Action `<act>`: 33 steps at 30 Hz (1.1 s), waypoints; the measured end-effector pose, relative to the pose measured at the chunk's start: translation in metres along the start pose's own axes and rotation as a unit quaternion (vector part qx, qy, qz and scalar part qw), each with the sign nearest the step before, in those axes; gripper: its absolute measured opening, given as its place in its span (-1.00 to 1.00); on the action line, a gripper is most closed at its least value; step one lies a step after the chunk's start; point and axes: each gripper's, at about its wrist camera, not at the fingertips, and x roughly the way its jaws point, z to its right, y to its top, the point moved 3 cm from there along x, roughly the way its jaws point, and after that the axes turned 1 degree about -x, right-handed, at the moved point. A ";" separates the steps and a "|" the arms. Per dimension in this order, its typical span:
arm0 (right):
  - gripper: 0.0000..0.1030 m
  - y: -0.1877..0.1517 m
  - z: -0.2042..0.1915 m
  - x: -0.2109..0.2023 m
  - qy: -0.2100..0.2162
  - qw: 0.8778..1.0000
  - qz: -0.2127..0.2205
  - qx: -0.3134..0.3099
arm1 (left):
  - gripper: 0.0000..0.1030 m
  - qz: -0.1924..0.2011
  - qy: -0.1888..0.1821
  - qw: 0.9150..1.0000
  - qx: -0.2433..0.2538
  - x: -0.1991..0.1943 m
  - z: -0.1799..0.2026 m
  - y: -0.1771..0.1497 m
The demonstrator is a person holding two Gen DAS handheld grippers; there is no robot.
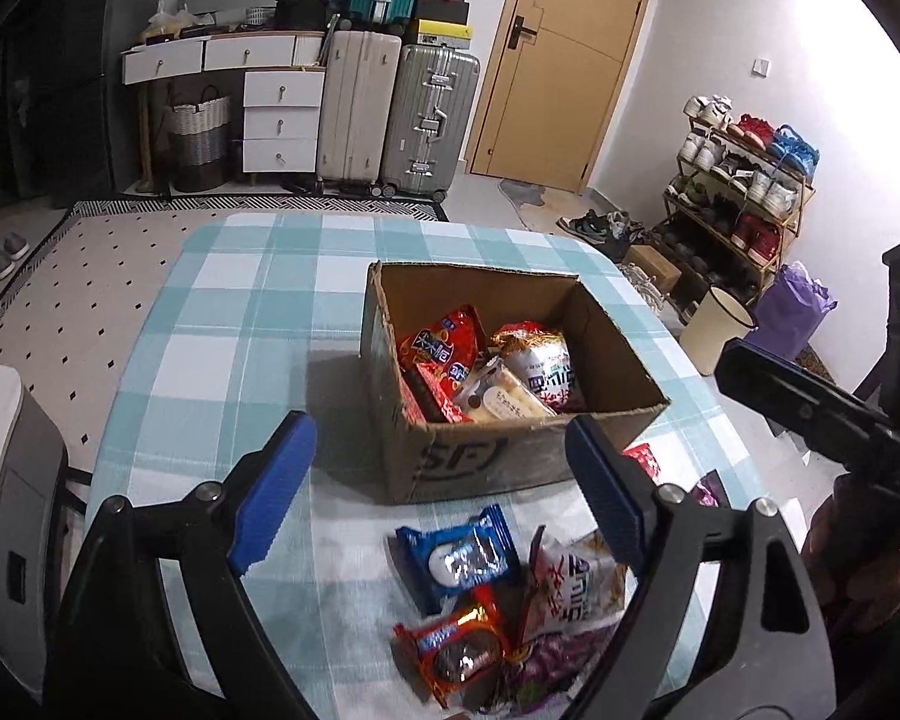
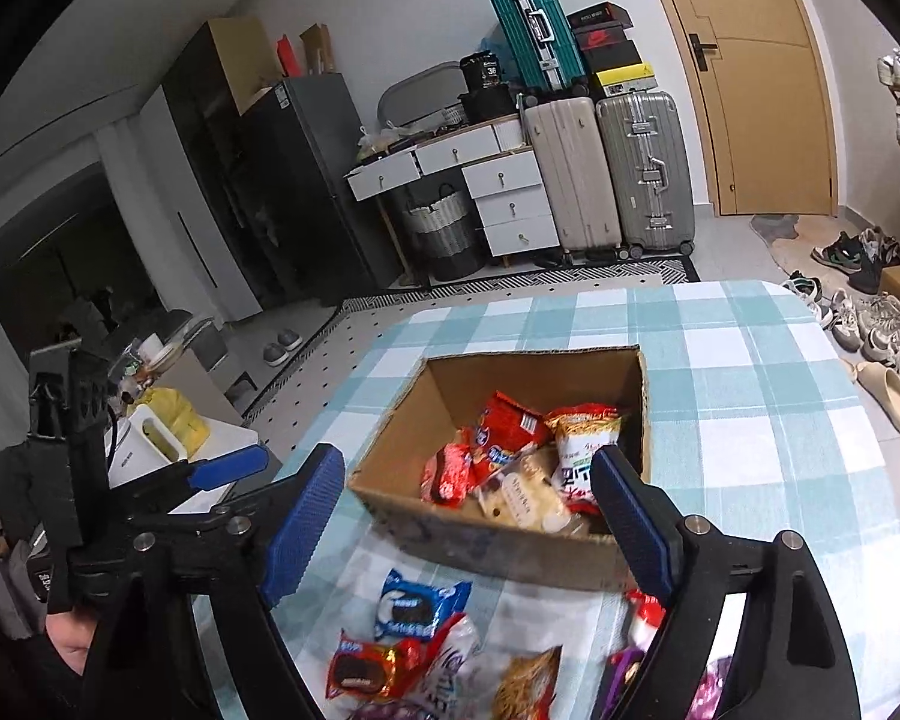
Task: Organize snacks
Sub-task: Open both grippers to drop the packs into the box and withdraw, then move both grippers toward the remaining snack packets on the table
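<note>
An open cardboard box (image 1: pixel 468 468) (image 2: pixel 498 546) stands on the checked tablecloth, holding several snack packs: red bags (image 1: pixel 444 342) (image 2: pixel 507 426) and a white bag (image 1: pixel 543 369) (image 2: pixel 582 438). In front of the box lie loose snacks: a blue cookie pack (image 1: pixel 459 558) (image 2: pixel 417 603), a red cookie pack (image 1: pixel 453 645) (image 2: pixel 369 669), a white noodle bag (image 1: pixel 573 588) and a purple pack (image 1: pixel 555 663). My left gripper (image 1: pixel 444 498) hangs open above the loose snacks, nothing between its blue pads. My right gripper (image 2: pixel 468 531) is open too, empty, near the box's front wall. The right gripper's body (image 1: pixel 822 414) shows at the right of the left wrist view.
The table (image 1: pixel 240 312) (image 2: pixel 750 396) has a rounded far edge. A grey appliance (image 1: pixel 12 480) stands to its left. Beyond are suitcases (image 1: pixel 390 114), white drawers (image 1: pixel 279 114), a door (image 1: pixel 564 60), a shoe rack (image 1: pixel 744 192) and a cream bin (image 1: pixel 714 324).
</note>
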 end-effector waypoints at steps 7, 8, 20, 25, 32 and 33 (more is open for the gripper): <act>0.83 -0.014 -0.015 -0.034 -0.001 1.000 0.020 -0.001 | 0.88 0.008 0.011 1.000 -0.007 -0.027 0.001 -0.022; 0.87 -0.018 -0.017 -0.040 -0.002 1.000 0.027 -0.002 | 0.95 0.010 0.011 1.000 -0.007 -0.030 0.001 -0.025; 0.96 -0.062 -0.028 -0.082 -0.011 0.999 0.035 0.001 | 0.97 0.001 0.003 1.000 -0.005 -0.055 0.008 -0.076; 0.97 -0.080 -0.026 -0.093 -0.019 0.999 0.035 0.005 | 0.97 -0.013 -0.006 1.000 -0.003 -0.053 0.014 -0.099; 0.98 -0.108 -0.022 -0.104 -0.030 0.999 0.026 0.018 | 0.97 -0.050 -0.007 0.999 0.011 -0.034 0.026 -0.133; 0.98 -0.111 -0.021 -0.105 -0.034 0.999 0.024 0.018 | 0.97 -0.055 -0.010 0.998 0.013 -0.031 0.029 -0.136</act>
